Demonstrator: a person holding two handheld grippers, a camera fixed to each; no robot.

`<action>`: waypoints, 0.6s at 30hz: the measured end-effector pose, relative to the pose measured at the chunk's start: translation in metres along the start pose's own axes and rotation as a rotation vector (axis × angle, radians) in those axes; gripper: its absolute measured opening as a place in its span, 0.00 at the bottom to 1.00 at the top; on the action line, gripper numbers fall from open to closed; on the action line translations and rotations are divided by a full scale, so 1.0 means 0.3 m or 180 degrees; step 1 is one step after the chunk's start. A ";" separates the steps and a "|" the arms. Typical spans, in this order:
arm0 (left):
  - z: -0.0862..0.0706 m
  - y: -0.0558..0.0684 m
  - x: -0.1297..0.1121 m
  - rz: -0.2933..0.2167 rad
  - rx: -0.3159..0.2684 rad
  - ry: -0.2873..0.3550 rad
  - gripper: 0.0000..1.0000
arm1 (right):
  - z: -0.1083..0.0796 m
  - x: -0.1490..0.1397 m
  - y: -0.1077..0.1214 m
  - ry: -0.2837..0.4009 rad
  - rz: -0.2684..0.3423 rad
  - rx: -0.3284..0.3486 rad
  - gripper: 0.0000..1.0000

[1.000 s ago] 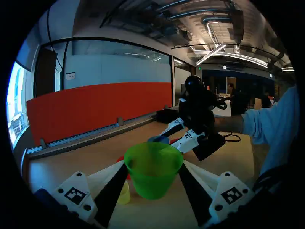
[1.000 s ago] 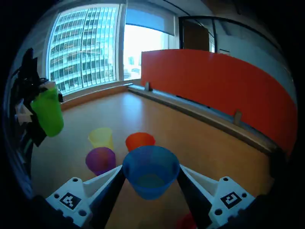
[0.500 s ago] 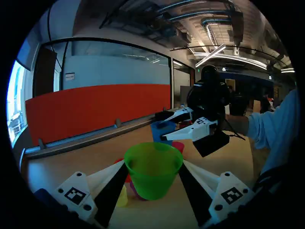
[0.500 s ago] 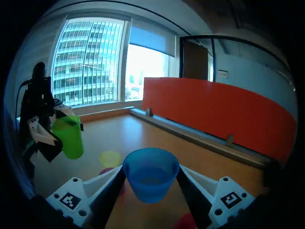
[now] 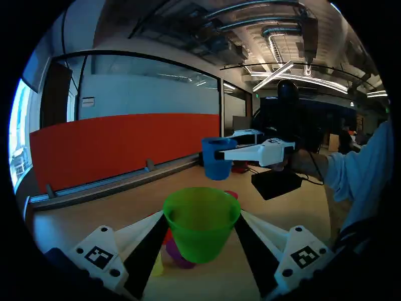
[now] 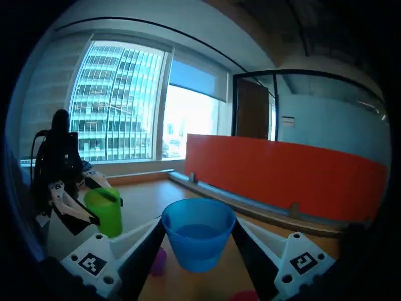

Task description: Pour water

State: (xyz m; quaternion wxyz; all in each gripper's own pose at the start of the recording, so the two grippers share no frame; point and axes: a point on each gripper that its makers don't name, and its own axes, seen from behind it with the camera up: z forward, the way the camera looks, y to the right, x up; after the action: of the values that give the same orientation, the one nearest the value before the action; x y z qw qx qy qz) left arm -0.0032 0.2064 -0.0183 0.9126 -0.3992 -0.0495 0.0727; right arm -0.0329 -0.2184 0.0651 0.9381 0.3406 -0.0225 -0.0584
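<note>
Left gripper view: left gripper [image 5: 201, 220] pinches green cup [image 5: 201, 238], upright over table [image 5: 100, 210]. Right gripper [image 6: 199, 233] pinches blue cup [image 6: 199, 248], which holds water and has risen from table level. It is not yet tilted; pour judged imminent.

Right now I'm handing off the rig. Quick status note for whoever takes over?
Left gripper: shut on the green cup, upright, off the table.
Right gripper: shut on the blue cup, upright, water inside, apart from the green one.
Purple cup stands on the table below.
Done: both cups picked up.
Left: likely bring blue over green, tilt, pour.
</note>
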 end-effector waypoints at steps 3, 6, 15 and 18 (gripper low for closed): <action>0.003 0.008 0.005 0.0000 -0.0029 0.0028 0.87 | -0.009 0.028 -0.003 0.0055 -0.0013 0.0003 0.91; 0.001 0.018 0.012 -0.0001 -0.0054 0.0055 0.87 | -0.017 0.052 -0.005 0.0092 -0.0043 0.0008 0.91; 0.014 0.032 0.039 -0.0016 -0.0084 0.0144 0.87 | -0.049 0.120 -0.026 0.0156 -0.0183 0.0042 0.91; 0.020 0.038 0.042 -0.0021 -0.0110 0.0166 0.87 | -0.057 0.142 -0.034 0.0173 -0.0212 0.0057 0.91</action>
State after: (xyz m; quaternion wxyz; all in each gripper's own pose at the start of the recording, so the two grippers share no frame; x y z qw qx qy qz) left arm 0.0071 0.2206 -0.0223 0.9068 -0.4166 -0.0283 0.0583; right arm 0.0097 -0.2205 0.0455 0.9328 0.3511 0.0139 -0.0801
